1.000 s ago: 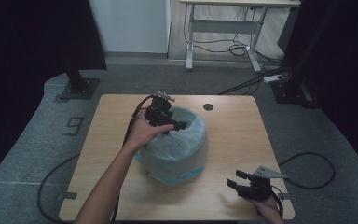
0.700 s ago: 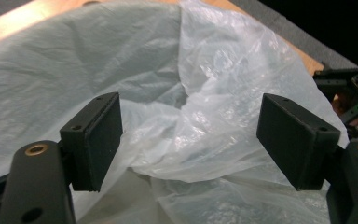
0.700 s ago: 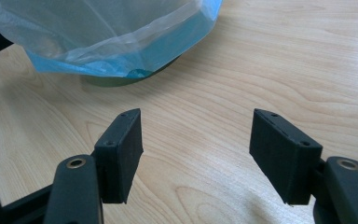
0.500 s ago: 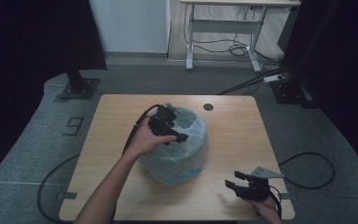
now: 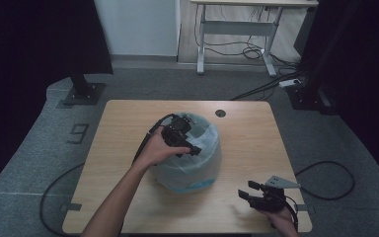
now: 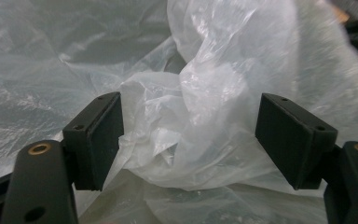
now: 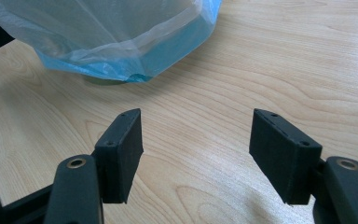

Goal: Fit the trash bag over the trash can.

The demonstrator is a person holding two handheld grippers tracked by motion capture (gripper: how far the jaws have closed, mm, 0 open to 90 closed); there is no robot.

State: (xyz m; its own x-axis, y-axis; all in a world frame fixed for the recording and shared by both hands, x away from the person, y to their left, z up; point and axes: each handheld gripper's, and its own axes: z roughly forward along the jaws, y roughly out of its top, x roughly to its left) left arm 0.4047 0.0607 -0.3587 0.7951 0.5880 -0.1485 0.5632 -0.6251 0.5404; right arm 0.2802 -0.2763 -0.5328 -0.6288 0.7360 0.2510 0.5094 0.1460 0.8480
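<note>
At the near right corner of the pale wooden counter [image 5: 256,148], the right claw [image 5: 244,190] sits low in the person's right hand, its two black jaws spread apart with nothing but bare wood grain between them. In the right gripper view that claw [image 7: 196,154] points along the counter toward the blue-tinted lower edge of the bin bag [image 7: 135,42], which lies well apart from the jaws.

Farther in, near the counter's middle, stands the rounded bin wrapped in a translucent, pale blue plastic bag [image 5: 197,163]. The person's left forearm reaches in from the bottom edge and the left hand [image 5: 155,150] rests against the top of the bag, holding the left claw [image 5: 190,148] over it, with its black cable curling off to the left. In the left gripper view the left claw [image 6: 189,140] has its jaws spread wide, and a crumpled fold of the thin white plastic [image 6: 186,135] bulges up between them; the left pad just meets the film, while the right pad stands clear of it.

Beyond the bag, a small round grommet hole [image 5: 220,113] marks the far edge of the counter.
</note>
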